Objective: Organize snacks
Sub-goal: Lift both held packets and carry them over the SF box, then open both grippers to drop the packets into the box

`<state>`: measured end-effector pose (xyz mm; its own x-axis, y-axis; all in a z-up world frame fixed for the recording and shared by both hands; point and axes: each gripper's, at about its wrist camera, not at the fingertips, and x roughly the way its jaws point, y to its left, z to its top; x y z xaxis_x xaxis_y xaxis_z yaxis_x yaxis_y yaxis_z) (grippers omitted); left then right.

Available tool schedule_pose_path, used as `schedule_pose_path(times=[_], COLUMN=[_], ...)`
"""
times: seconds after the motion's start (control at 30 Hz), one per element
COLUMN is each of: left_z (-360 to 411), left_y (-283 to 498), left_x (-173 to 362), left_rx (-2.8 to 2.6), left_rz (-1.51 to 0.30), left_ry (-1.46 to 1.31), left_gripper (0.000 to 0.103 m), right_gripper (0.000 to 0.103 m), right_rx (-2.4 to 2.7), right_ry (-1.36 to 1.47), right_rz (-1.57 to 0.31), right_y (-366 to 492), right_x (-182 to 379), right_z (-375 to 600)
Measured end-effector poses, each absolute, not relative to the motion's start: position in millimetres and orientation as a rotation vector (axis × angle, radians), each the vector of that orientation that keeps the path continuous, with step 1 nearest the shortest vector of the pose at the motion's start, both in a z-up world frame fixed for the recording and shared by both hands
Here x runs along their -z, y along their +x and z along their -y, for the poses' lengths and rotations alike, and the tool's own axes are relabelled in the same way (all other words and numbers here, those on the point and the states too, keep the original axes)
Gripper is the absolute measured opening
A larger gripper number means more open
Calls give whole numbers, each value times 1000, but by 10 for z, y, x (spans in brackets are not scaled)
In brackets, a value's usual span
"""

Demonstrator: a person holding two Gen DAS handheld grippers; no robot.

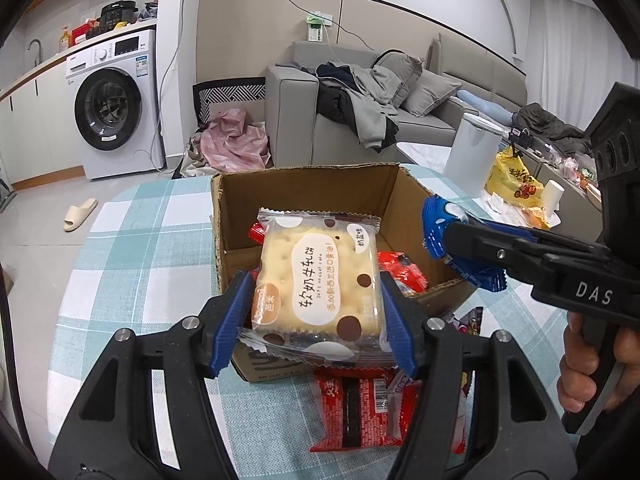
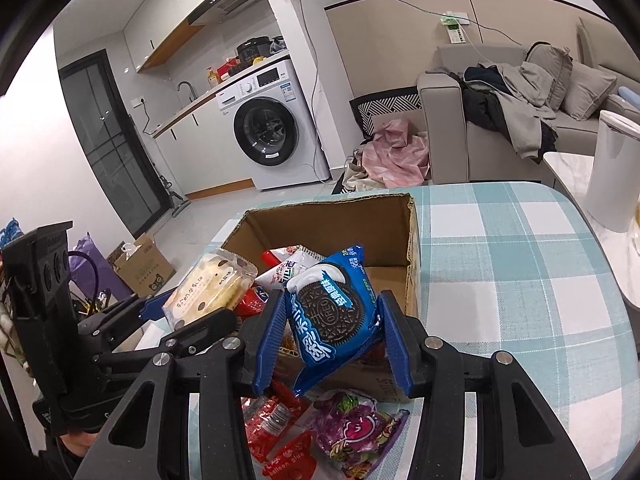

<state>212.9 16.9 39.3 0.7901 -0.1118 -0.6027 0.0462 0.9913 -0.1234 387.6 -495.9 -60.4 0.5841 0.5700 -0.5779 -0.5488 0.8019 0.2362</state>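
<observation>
The snacks are light, crinkly and slippery. The left tongs (image 1: 316,300) clench the cracker pack (image 1: 318,280) by its side edges; the right tongs (image 2: 332,320) clench the cookie pack (image 2: 334,312) likewise, gently, because both break easily.

Cardboard box (image 2: 360,220) open-topped; far half bare, near half holds snacks (image 2: 288,268).

A: Count, containers and grippers?
B: One cardboard box (image 1: 304,196); two grippers, left gripper (image 1: 316,320) and right gripper (image 2: 332,332).
A: Held packets?
B: One cracker packet (image 1: 316,280); one Oreo packet (image 2: 332,312).

Left gripper (image 1: 316,312) jaws clamp cracker packet (image 1: 318,282) above cardboard box (image 1: 320,192).
</observation>
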Motion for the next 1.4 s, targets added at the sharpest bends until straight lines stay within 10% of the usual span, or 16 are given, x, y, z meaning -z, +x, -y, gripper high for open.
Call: schedule_pose_path(times=[0.83, 1.07, 1.27, 1.4], left_z=[-199, -147, -87, -116], left_y=[2502, 2390, 2161, 1992], left_x=[-262, -337, -461, -501], left_rx=[43, 45, 63, 40], left_rz=[-639, -597, -574, -583], left_ry=[-134, -78, -47, -64], left_gripper=[60, 64, 87, 102], right_gripper=[47, 61, 99, 103], right_rx=[-645, -645, -654, -666], right_ry=[107, 92, 68, 57], right_rz=[-699, -675, -657, -650], right_y=[4053, 3993, 3859, 3725], right_x=[662, 613, 549, 511], right_z=[4888, 4943, 5060, 5148])
